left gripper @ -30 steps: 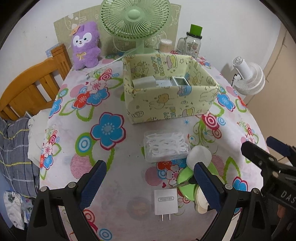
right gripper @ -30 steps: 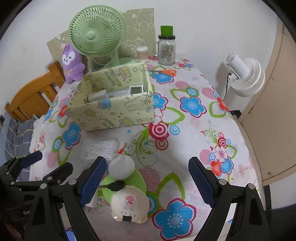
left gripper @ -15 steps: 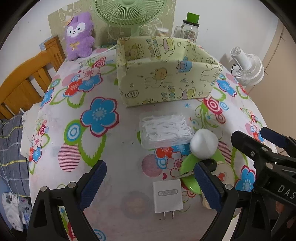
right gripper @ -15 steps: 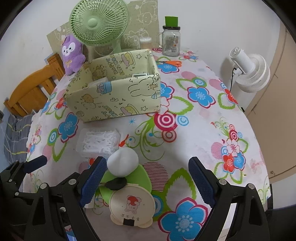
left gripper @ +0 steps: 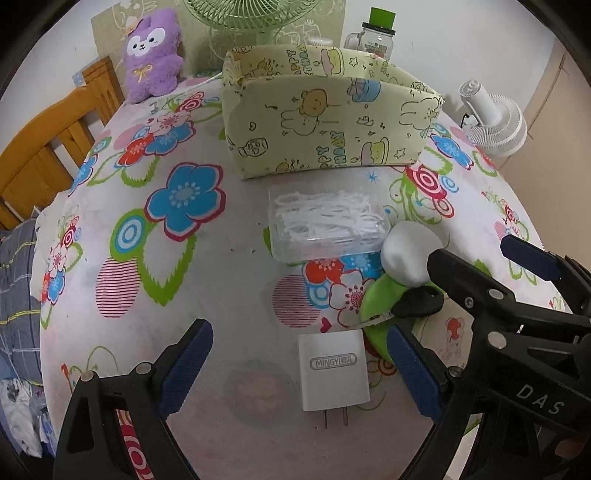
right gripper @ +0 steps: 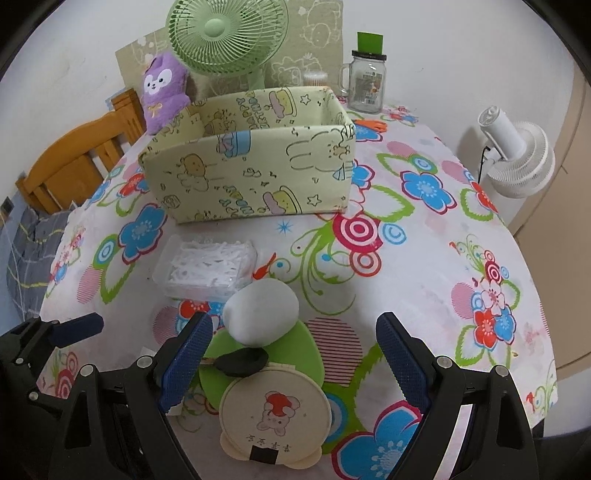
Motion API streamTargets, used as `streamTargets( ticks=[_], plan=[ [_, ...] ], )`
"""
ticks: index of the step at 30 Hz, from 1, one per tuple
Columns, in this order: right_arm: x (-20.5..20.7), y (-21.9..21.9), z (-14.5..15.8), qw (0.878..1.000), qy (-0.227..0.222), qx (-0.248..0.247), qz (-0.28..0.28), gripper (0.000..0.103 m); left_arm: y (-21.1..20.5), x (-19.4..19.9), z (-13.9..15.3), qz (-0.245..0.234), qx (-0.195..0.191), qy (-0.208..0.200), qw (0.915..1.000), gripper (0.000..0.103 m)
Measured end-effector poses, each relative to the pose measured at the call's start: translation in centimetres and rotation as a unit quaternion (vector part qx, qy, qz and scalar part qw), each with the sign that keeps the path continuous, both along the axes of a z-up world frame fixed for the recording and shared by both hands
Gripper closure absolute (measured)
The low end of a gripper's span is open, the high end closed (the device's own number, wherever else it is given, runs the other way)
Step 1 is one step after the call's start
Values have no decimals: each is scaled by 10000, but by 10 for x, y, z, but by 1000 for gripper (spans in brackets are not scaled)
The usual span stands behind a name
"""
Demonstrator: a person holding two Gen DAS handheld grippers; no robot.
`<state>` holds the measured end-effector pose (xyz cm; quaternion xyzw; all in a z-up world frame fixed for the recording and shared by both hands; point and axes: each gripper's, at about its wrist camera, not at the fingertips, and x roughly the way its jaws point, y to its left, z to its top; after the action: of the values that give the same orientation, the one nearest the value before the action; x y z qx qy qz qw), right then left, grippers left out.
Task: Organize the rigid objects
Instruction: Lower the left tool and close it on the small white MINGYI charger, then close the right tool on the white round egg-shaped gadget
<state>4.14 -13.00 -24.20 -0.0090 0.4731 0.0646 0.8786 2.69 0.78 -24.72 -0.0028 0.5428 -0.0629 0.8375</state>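
A white charger plug [left gripper: 333, 368] lies on the flowered tablecloth between the open jaws of my left gripper [left gripper: 300, 367]. Behind it sits a clear box of white floss picks [left gripper: 327, 223], also in the right wrist view [right gripper: 207, 266]. A white egg-shaped thing [right gripper: 260, 311] rests on a green disc [right gripper: 295, 356] with a black-headed key [right gripper: 242, 362] and a cream round case [right gripper: 274, 413]. My right gripper [right gripper: 293, 356] is open around these. The yellow-green cartoon storage box [left gripper: 325, 110] stands behind, also in the right wrist view [right gripper: 251, 166].
A green desk fan [right gripper: 227, 35], a purple plush toy [right gripper: 164, 90], a glass jar with a green lid [right gripper: 366, 79] and orange scissors [right gripper: 373, 125] are at the back. A wooden chair [left gripper: 44, 147] stands left. A white floor fan [right gripper: 517, 155] stands right of the table.
Both grippers have come lower and closer to the table. The storage box's inside is now hidden behind its front wall. Both stay open.
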Motion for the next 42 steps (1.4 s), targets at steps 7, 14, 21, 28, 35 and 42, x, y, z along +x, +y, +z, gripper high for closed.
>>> streamTargets(
  ticks=[7,14,21,28,35,42],
  plan=[
    [-2,3,-11,9999,104,-28,57,11,-3,-2,-8,-98,131,32,9999,12],
    [1,9,-20,9999,138,-20,94,11,-3,-5,-20,-137,80,230,9996,24],
    [4,10,-24,9997,197,-28,127,12,-7,-2,-19,-132,30,221,9997,61],
    [12,4,-26,9996,285,41,34,12,1,11,-19,-29,123,147,9998,62],
    [21,6,-29,9996,270,24,50,13,1,20,-21,-51,178,130,9997,63],
    [32,11,-37,9986,481,29,223,45,-1,25,-21,-37,323,102,9994,63]
  ],
)
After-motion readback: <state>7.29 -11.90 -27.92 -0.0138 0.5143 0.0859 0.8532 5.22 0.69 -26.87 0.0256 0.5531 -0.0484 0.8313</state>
